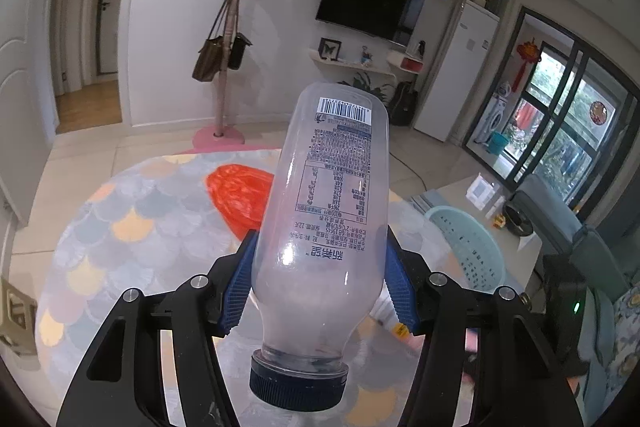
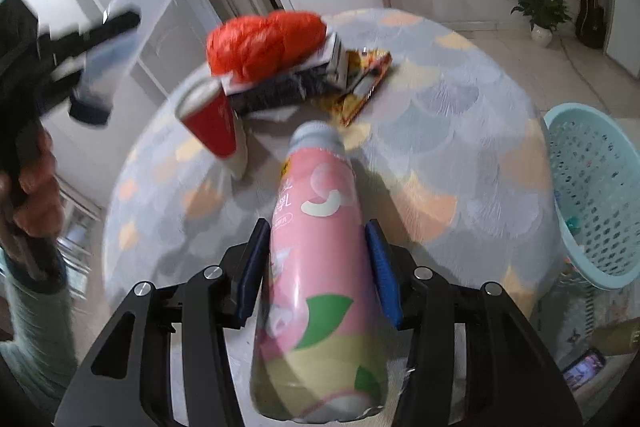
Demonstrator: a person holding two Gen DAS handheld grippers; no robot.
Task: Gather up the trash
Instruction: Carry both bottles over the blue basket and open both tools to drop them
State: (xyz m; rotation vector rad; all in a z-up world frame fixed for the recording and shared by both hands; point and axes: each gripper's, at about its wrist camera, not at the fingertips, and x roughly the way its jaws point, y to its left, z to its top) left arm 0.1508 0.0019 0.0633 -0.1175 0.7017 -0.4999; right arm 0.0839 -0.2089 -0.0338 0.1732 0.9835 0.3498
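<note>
Above the round scale-patterned table (image 2: pixel 460 131), a clear blue-capped bottle (image 1: pixel 324 227) is clamped by the left gripper (image 1: pixel 320 283), a pink-labelled bottle (image 2: pixel 320 267) by the right gripper (image 2: pixel 318 267); the perforated aqua basket (image 2: pixel 592 195) waits at three o'clock, while a red cup (image 2: pixel 212 123), orange bag (image 2: pixel 264 43) and wrappers (image 2: pixel 360 83) remain uncollected.

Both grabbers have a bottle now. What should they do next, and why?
Probably carry the pink bottle, gripped by the right gripper, sideways to the blue basket at the table's right edge. The left gripper already holds the clear bottle, and more trash waits.
</note>
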